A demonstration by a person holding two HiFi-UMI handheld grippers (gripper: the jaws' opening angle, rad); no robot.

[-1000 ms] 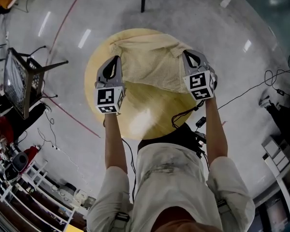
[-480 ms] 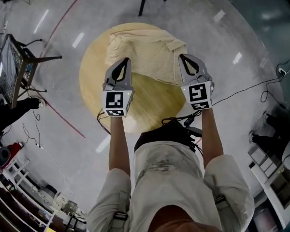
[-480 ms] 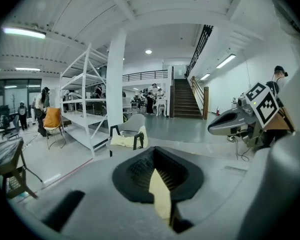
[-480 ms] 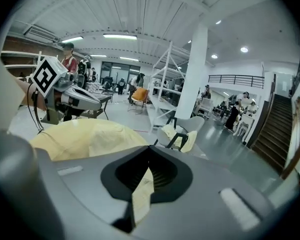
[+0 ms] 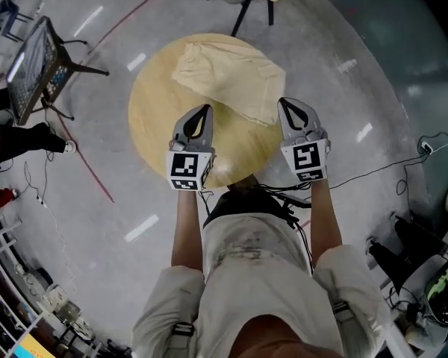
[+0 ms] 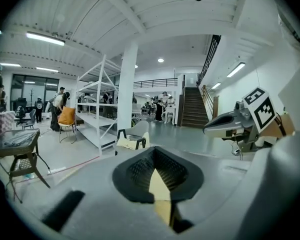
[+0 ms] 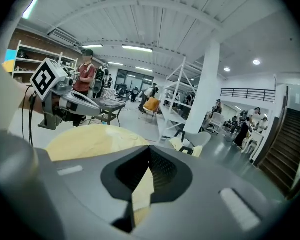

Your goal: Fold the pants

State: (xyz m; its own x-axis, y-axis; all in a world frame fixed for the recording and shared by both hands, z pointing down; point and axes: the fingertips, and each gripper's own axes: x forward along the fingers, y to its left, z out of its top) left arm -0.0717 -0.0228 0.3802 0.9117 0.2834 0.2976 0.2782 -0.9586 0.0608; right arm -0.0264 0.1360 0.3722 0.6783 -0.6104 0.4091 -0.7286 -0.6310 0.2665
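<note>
Pants (image 5: 228, 77) (seemingly folded) lie flat on round wooden table (image 5: 153, 121).

Two grippers (image 5: 204, 109) (image 5: 284, 103), one pair of pants (image 5: 228, 73), one round table (image 5: 153, 114)

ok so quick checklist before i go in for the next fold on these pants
1. Pants lie wholly on the round table, nothing hangs over its edge: ok.
2. Left gripper is apart from the pants: ok.
3. Right gripper is apart from the pants: cannot tell. In the head view its tip overlaps the near right corner of the pants.
4. Jaws are open for a new grasp: not ok, both are shut.
5. The pants lie flat, without bunching: cannot tell, too small in the head view.
</note>
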